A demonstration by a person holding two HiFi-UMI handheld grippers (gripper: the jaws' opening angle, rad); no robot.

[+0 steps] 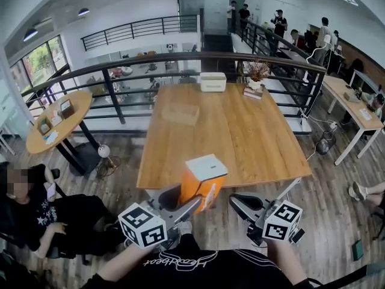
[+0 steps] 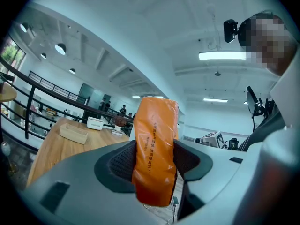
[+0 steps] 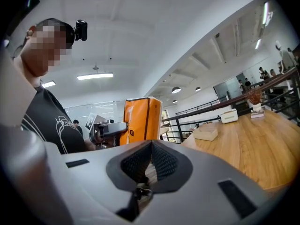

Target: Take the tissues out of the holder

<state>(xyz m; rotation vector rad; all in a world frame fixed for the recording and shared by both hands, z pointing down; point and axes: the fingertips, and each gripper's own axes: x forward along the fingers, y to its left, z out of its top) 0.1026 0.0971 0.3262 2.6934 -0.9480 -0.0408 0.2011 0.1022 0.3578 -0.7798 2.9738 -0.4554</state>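
The left gripper is clamping an orange tissue pack standing upright, long axis vertical, white end up. The right gripper is keeping its jaws together, empty.

Tissue pack: orange wrapper, white top. Left gripper and right gripper: grey, with black-and-white square markers. Table: brown woodgrain.

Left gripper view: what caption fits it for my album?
Fingers of the left gripper squeeze an orange tissue pack; wooden table behind.
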